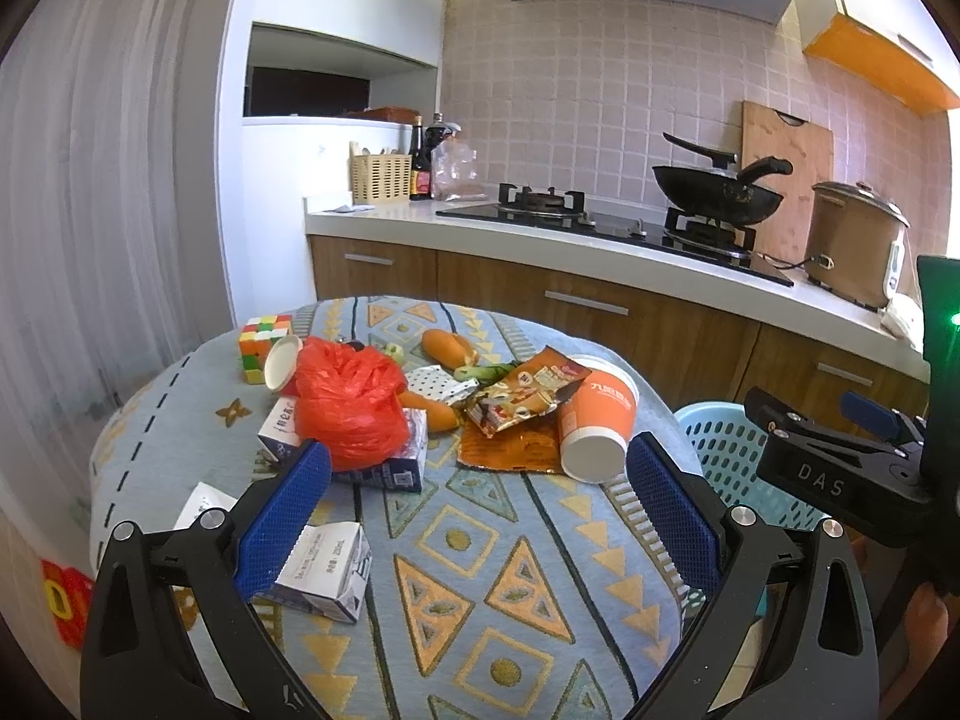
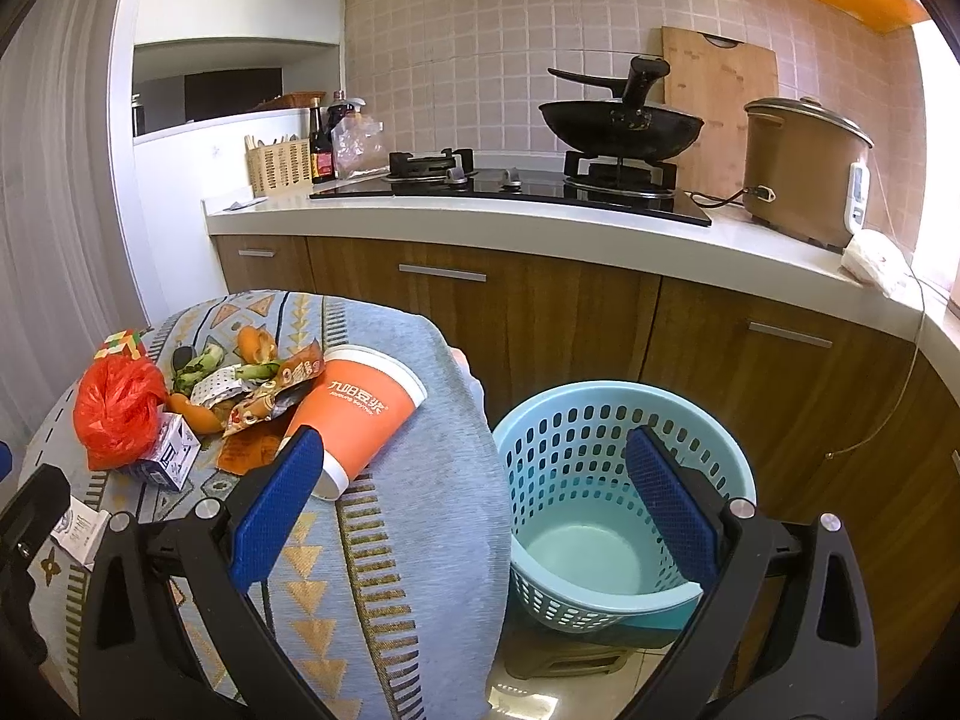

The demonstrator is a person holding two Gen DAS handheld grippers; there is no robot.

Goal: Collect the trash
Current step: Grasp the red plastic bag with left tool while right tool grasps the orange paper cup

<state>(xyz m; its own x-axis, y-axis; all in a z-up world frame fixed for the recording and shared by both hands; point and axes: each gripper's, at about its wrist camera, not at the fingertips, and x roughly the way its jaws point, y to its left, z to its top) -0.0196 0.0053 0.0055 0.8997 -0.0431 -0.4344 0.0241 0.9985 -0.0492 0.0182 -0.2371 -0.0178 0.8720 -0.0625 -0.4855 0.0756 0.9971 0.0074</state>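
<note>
A round table with a patterned blue cloth (image 1: 480,540) holds trash: a crumpled red plastic bag (image 1: 348,402), an orange paper cup (image 1: 600,420) on its side, snack wrappers (image 1: 522,396), a milk carton (image 1: 330,570) near the front and another carton (image 1: 396,462) under the bag. My left gripper (image 1: 480,504) is open and empty above the cloth, in front of the pile. My right gripper (image 2: 474,492) is open and empty, over the table edge beside a light blue basket (image 2: 600,468). The cup (image 2: 360,414) lies by its left finger.
A Rubik's cube (image 1: 264,342), carrots (image 1: 450,348) and vegetable scraps lie at the back of the table. Behind stands a counter (image 1: 540,228) with a stove, wok (image 1: 714,192), rice cooker (image 1: 852,240) and cutting board. The basket stands on the floor, right of the table.
</note>
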